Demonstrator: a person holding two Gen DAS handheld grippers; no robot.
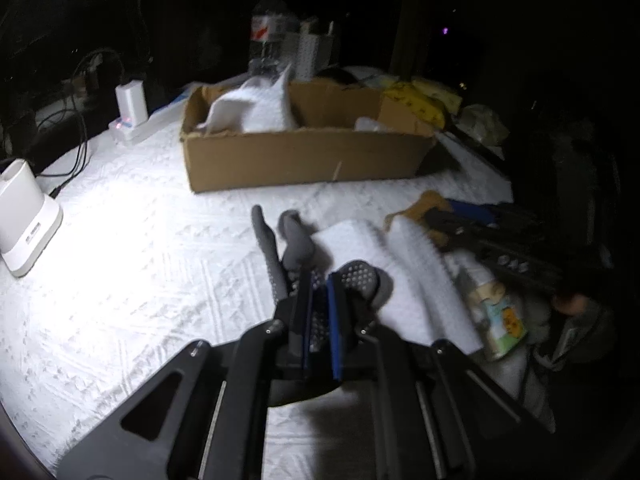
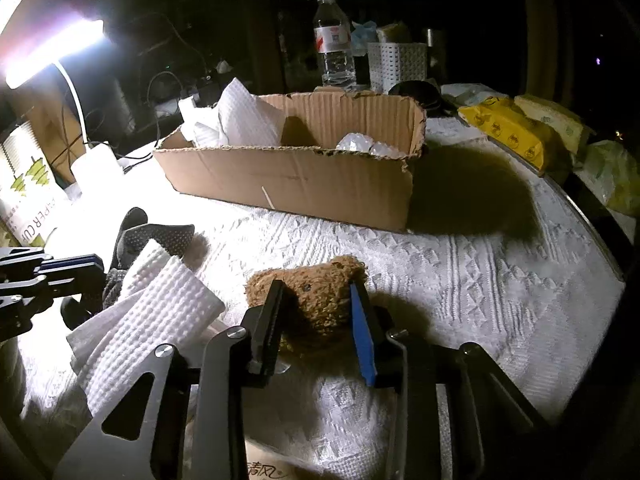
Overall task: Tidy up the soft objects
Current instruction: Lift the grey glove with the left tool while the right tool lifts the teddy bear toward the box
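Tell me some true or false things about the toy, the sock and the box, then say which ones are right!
1. The right gripper is squeezing a brown fuzzy toy. True.
2. The left gripper is holding a banana. False: it is shut on a grey sock with grip dots.
3. The cardboard box has white cloth sticking out of it. True.
4. The water bottle lies flat inside the box. False: it stands upright behind the box.
5. A folded white towel lies between the two grippers. True.
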